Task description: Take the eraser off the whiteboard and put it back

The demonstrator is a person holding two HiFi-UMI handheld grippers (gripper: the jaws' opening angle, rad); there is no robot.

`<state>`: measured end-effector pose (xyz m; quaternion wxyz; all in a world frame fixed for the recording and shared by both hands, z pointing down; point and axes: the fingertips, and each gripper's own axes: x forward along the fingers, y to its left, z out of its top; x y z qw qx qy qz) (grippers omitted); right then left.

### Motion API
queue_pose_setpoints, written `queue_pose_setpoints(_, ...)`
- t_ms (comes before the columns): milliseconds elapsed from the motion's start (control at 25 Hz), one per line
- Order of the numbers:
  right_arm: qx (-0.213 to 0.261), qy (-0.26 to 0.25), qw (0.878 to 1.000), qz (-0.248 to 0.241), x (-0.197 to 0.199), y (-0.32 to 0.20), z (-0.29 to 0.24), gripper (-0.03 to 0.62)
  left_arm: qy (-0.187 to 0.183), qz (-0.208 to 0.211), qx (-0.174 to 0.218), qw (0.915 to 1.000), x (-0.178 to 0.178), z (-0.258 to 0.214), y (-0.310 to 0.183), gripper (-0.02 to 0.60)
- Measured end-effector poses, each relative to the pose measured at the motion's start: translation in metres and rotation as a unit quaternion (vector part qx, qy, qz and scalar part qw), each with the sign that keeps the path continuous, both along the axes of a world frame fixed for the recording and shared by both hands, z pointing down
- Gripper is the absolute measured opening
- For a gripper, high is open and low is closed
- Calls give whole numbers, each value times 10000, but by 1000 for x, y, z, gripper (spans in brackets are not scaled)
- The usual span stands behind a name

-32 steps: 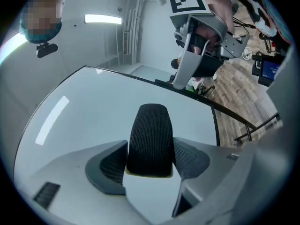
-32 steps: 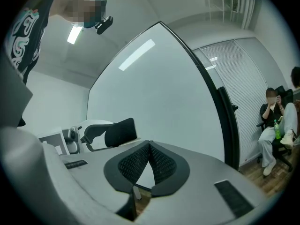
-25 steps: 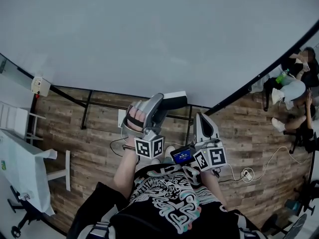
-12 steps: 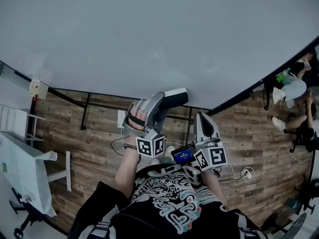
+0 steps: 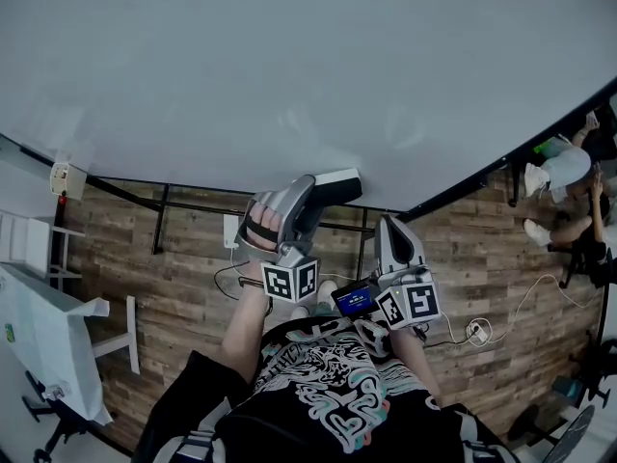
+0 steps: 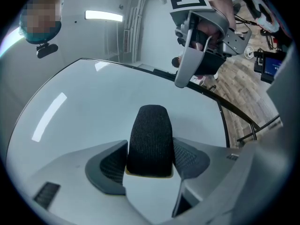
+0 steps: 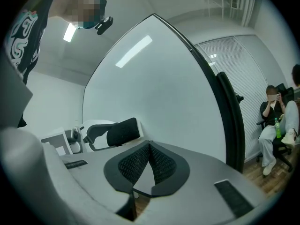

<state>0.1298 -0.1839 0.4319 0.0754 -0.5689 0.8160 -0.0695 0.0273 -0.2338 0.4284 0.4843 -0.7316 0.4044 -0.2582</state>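
The black felt eraser (image 6: 150,137) with its white back sits between the pads of my left gripper (image 6: 150,159), which is shut on it. In the head view that gripper (image 5: 323,199) holds the eraser (image 5: 333,187) close to the lower edge of the big whiteboard (image 5: 289,75); whether it touches the board I cannot tell. My right gripper (image 7: 149,162) is shut with nothing in it, its pads meeting. It hangs just right of the left one (image 5: 395,244), a little short of the board. From the right gripper view the eraser (image 7: 123,130) shows at the left.
The whiteboard's black frame and stand bars (image 5: 169,210) run over a wooden floor (image 5: 183,287). A white table (image 5: 43,336) stands at the left. Cables and a power strip (image 5: 474,336) lie on the floor at the right. People sit at the far right (image 5: 569,177).
Both grippers keep nearly the same place and the same grip. The head view has swung slightly: the wall box at left slid down, and the seated people shifted towards the right edge.
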Motion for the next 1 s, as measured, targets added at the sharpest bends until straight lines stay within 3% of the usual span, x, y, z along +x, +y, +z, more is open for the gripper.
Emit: queue_pose_setpoints(1000, -71, -61, 10000, 10, 10, -16, 6, 5, -152, -126, 2, 9998, 4, 6, -20, 287)
